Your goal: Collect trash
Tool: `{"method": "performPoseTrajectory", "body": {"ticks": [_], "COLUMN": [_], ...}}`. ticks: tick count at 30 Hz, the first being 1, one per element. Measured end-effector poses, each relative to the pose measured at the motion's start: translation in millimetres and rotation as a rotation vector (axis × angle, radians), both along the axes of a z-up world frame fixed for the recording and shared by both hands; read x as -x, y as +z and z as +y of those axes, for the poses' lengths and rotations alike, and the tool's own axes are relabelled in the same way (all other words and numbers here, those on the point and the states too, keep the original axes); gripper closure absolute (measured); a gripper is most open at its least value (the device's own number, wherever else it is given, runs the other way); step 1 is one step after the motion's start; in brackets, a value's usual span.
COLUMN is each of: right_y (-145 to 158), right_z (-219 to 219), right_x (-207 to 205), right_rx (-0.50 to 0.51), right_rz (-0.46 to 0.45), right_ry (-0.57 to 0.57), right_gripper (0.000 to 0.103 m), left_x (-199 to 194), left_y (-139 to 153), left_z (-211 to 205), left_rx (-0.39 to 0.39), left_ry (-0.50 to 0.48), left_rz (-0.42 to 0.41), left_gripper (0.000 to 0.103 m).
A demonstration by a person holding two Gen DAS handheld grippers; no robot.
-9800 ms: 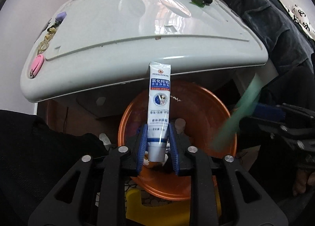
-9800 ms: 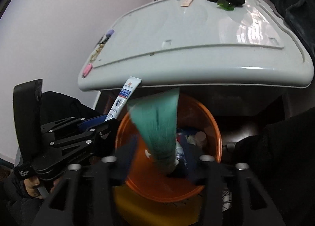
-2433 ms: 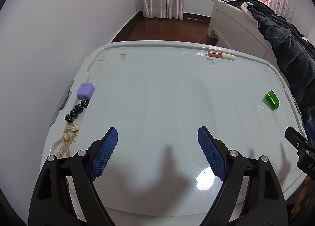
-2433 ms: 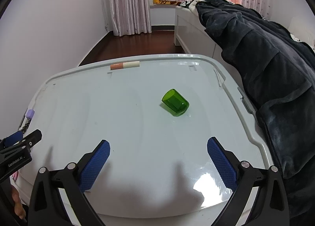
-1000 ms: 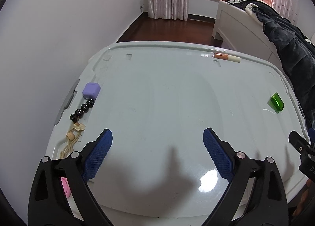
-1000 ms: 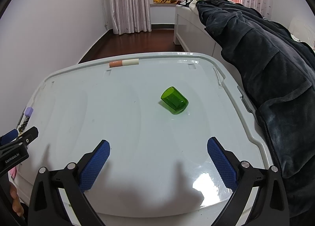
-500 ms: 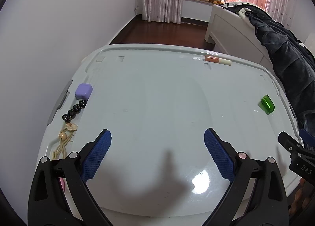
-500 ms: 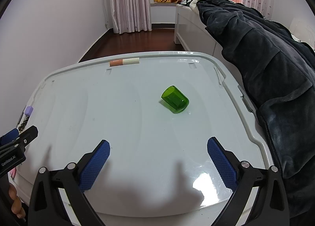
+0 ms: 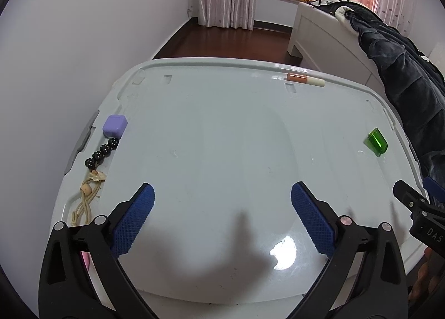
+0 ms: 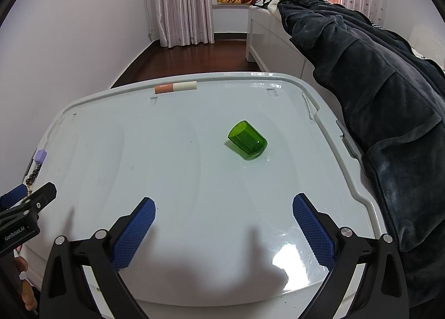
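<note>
Both grippers hover over the near edge of a white plastic lid (image 9: 236,138). My left gripper (image 9: 222,188) is open, its jaws still opening, with nothing between them. My right gripper (image 10: 224,200) also stands open and empty. A green translucent cap (image 10: 247,140) lies on its side just beyond the right gripper; in the left wrist view the green cap (image 9: 376,141) is far right. An orange-and-white stick (image 10: 175,87) rests at the lid's far edge.
Along the lid's left rim lie a purple case (image 9: 115,125), black beads (image 9: 101,152) and a beige cord (image 9: 89,193). A dark garment (image 10: 389,96) hangs beside the lid's right edge. A wall stands to the left, wooden floor and curtains beyond.
Ten seconds ago the left gripper held a white tube over an orange basin; now both grippers are empty over the lid. In the last second the left jaws widened slightly.
</note>
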State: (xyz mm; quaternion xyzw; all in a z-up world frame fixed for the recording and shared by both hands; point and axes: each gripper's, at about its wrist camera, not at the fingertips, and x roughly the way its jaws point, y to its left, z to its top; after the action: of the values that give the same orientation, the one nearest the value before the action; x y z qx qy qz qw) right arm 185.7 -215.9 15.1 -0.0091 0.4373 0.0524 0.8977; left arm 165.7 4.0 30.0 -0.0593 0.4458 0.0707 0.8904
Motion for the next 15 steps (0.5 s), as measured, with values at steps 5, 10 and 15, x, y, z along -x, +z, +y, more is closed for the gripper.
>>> {"method": "performPoseTrajectory", "body": {"ticks": [5, 10, 15], "right_y": [-0.6, -0.2, 0.1], "right_z": [-0.1, 0.1, 0.2], "right_x": [-0.1, -0.2, -0.5], "right_rx": [-0.001, 0.000, -0.001], "right_rz": [0.001, 0.001, 0.003], "right_ry": [0.001, 0.001, 0.001], "right_gripper": [0.005, 0.005, 0.005], "left_x": [0.8, 1.0, 1.1], "left_y": [0.0, -1.0, -1.5], "left_z": [-4.2, -5.0, -5.9], "left_rx": [-0.022, -0.016, -0.027], "left_ry": [-0.004, -0.005, -0.008], "left_rz": [-0.004, -0.001, -0.002], "left_gripper": [0.007, 0.007, 0.007]}}
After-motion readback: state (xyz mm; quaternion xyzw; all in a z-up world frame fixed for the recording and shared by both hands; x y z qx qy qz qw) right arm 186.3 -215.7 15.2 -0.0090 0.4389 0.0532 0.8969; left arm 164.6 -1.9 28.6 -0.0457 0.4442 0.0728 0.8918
